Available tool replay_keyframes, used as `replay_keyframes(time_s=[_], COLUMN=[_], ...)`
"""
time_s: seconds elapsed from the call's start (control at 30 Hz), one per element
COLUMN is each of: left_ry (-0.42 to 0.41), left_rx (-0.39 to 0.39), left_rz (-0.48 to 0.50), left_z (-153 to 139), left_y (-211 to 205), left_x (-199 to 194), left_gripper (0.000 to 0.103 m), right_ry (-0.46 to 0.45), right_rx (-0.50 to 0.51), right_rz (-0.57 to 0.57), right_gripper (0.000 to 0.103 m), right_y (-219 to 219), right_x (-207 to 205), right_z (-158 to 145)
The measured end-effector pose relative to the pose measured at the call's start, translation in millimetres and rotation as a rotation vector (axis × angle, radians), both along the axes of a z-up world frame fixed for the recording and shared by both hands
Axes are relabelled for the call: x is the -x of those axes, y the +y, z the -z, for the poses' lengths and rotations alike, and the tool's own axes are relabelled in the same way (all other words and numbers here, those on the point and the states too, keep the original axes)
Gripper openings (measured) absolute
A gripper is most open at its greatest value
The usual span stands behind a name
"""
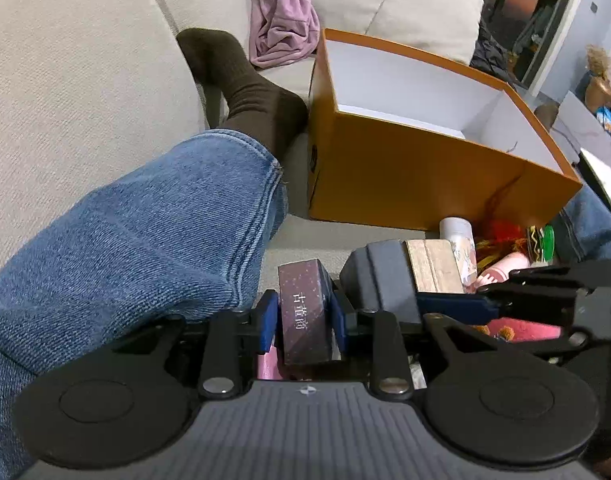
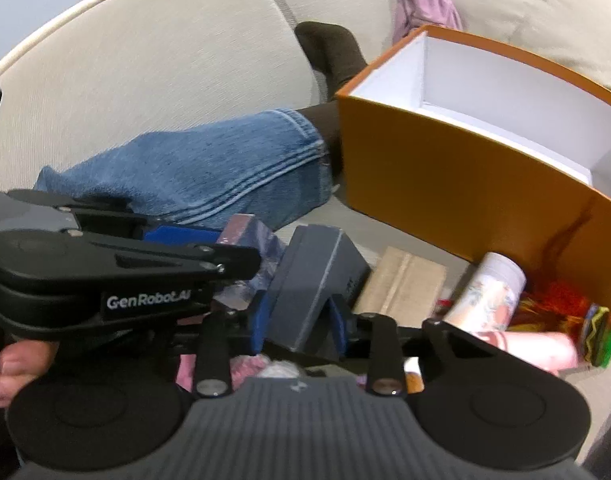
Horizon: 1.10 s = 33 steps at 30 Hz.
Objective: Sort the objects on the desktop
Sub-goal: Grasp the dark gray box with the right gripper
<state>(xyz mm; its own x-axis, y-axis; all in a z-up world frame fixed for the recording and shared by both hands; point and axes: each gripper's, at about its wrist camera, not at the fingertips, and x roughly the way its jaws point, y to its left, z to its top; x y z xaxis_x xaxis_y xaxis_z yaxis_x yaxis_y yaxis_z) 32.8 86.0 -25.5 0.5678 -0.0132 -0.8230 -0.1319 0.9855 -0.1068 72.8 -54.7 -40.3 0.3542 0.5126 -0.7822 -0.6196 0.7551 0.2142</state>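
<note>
I count two grippers: my left gripper (image 1: 304,320) and my right gripper (image 2: 298,318). Boxes come to four: one orange box (image 1: 405,168), one purple box (image 1: 305,312), one grey box (image 2: 317,280) and one tan box (image 2: 405,284). One patterned tube (image 2: 489,292), one pink bottle (image 2: 537,348) (partly hidden), one lilac garment (image 1: 285,20) far back.

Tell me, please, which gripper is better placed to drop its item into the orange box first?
Probably the right gripper: its dark grey box sits nearer the orange box than the left gripper with its purple box.
</note>
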Motion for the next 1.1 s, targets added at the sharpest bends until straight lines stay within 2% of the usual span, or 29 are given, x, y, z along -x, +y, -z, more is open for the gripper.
replay_keyframes(time_s=[0.13,0.2,0.33,0.43,0.73,0.9,0.97,1.03,1.1], left_ry=[0.007,0.01,0.013,0.02,0.013,0.013,0.017,0.029,0.028], left_rx=[-0.024,-0.03,-0.027,-0.053,-0.033,-0.018,-0.043,-0.085,-0.088], left_rz=[0.001,0.007,0.005,-0.016,0.016,0.021,0.014,-0.008,-0.014], left_z=[0.4,0.6,2.4,2.9,-1.6,-1.3,0.9,2.4,2.9], left_y=[-4.7,-5.9,-8.0,-8.8,-9.0,-10.3,-11.9,-13.0,-12.1], left_x=[-3.1,-3.9,-6.7,-7.9,-0.8,-5.1,-7.1,-8.7,-7.8], left_gripper=[0.032,0.032,0.036,0.036,0.036,0.036,0.036,0.035,0.034], right_ry=[0.023,0.01,-0.033,-0.066,-0.021,-0.039,-0.042,-0.056,-0.082], right_rx=[0.004,0.028,0.091,0.123,0.085,0.109,0.119,0.127,0.135], right_rz=[-0.001,-0.007,-0.044,-0.043,-0.011,-0.046,-0.056,-0.059,-0.058], right_gripper=[0.032,0.04,0.045,0.051,0.039,0.041,0.047,0.048,0.047], right_y=[2.8,7.8,22.9,33.1,2.2,14.1,23.6,29.5,32.8], right_x=[-2.5,-2.0,6.3,8.7,4.8,4.3,5.0,7.3,11.2], right_z=[1.2,1.5,0.4,4.3,-7.1,-3.5,0.7,3.4,2.1])
